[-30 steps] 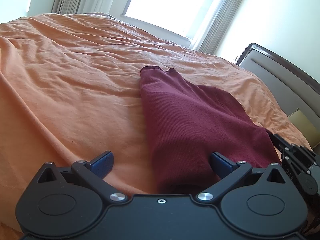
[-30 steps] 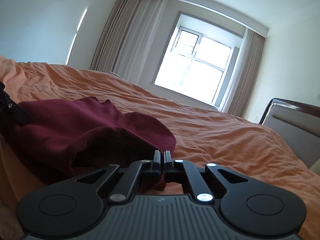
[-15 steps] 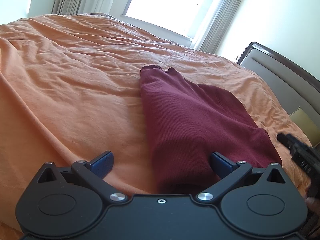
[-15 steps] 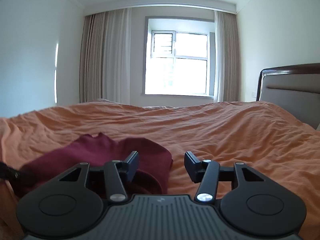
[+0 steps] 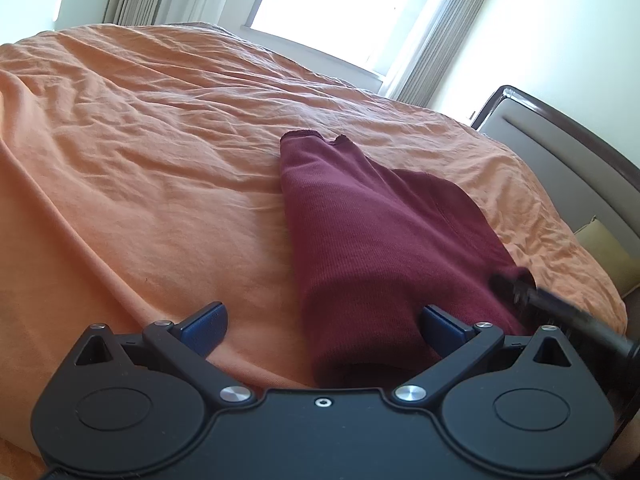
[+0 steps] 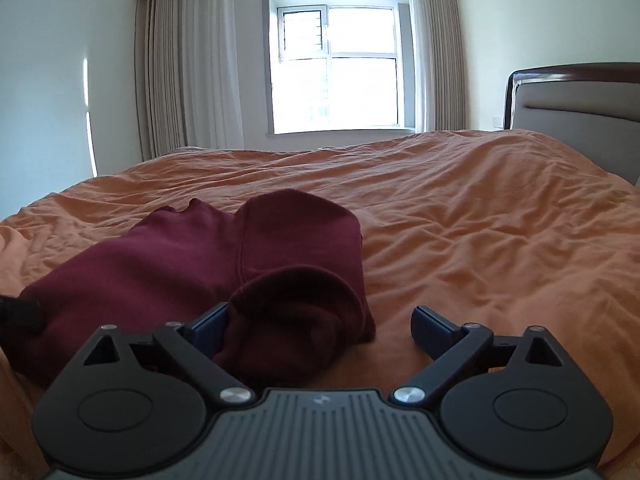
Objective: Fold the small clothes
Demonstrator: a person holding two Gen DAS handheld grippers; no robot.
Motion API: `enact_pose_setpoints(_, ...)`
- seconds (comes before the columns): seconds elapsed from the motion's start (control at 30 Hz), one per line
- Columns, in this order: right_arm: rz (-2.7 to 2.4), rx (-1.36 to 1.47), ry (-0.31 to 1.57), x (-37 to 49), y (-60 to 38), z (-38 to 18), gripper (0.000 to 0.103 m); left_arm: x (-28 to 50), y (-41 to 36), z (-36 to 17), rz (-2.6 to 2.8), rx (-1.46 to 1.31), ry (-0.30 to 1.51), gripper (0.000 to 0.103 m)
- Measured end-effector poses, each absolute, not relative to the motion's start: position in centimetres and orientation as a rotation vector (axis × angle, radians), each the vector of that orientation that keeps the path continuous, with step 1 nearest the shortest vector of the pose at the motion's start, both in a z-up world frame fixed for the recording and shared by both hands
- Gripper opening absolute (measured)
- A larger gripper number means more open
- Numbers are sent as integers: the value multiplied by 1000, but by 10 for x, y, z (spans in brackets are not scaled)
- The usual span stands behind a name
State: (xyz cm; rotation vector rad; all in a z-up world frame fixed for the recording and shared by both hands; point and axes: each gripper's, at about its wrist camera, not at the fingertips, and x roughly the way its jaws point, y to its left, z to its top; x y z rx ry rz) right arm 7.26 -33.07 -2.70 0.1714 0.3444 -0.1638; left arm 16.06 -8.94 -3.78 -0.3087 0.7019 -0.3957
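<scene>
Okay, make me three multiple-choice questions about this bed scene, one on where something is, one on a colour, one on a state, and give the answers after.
1. Where does the garment lie?
A. on the bedspread
B. on the windowsill
C. over the headboard

2. What colour is the bedspread?
A. grey
B. orange
C. white

3. How does the right gripper stand?
A. clamped on the garment
B. shut on nothing
C. jaws wide apart, pressing nothing

Answers:
1 A, the maroon garment rests flat on the bedspread in both views.
2 B, the wrinkled cover is orange all over.
3 C, the jaws are opening; a fold of the garment lies between them, against the left finger, unpinched.
</scene>
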Motion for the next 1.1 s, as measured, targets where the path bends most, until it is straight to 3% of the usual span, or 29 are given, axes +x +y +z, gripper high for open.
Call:
enact_pose_setpoints(0.4, -86, 213, 226, 57, -349, 4, 103, 176, -89, -27, -400, -315, 700, 102)
enact_pose_setpoints(0.73, -25, 530, 371, 124, -386, -14, 103, 222, -113, -19, -385, -183, 704, 102)
enact_pose_setpoints(1.1, -82, 349, 292, 122, -357, -46, 103, 231, -114, -45, -400, -210, 706, 103)
